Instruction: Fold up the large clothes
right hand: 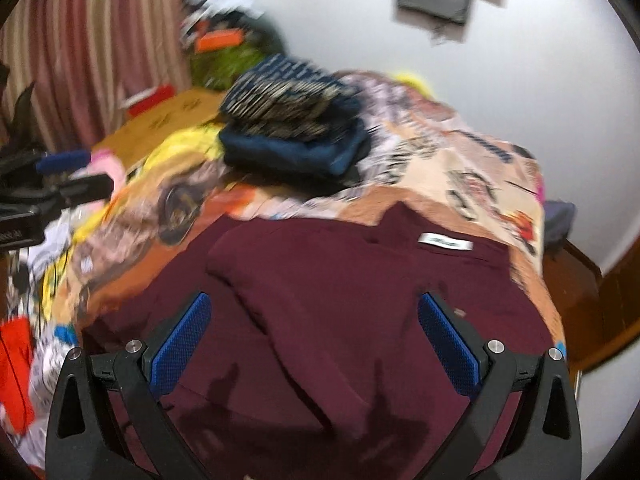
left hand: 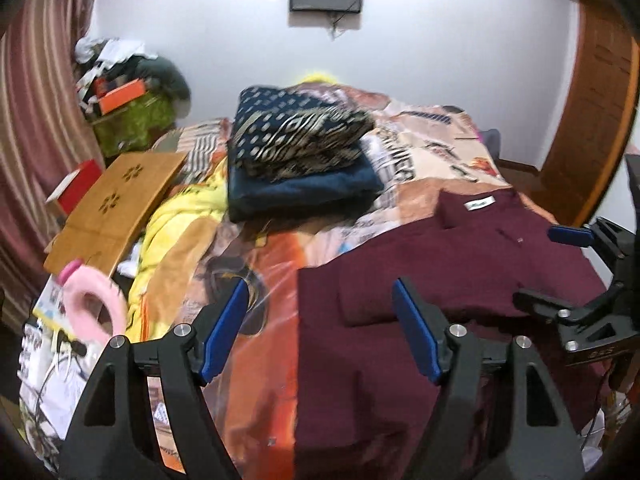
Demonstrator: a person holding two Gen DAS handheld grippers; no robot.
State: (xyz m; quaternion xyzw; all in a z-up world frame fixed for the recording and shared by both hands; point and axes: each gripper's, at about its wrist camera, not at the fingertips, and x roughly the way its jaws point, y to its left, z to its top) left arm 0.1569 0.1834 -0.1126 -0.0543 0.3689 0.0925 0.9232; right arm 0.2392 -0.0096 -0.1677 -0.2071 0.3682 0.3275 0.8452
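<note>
A maroon shirt (left hand: 460, 276) lies spread on the bed, collar and white label at the far end; it also shows in the right wrist view (right hand: 340, 320), a sleeve folded over its body. My left gripper (left hand: 320, 320) is open and empty above the shirt's left edge. My right gripper (right hand: 314, 340) is open and empty above the shirt's middle. The right gripper (left hand: 568, 268) shows at the right of the left wrist view, and the left gripper (right hand: 68, 172) at the left of the right wrist view.
A stack of folded dark blue patterned clothes (left hand: 300, 160) sits further back on the printed bedsheet (left hand: 420, 160). Yellow cloth (left hand: 180, 216), a wooden board (left hand: 116, 208) and a pink ring (left hand: 96, 304) lie left. A wooden door (left hand: 592, 120) stands right.
</note>
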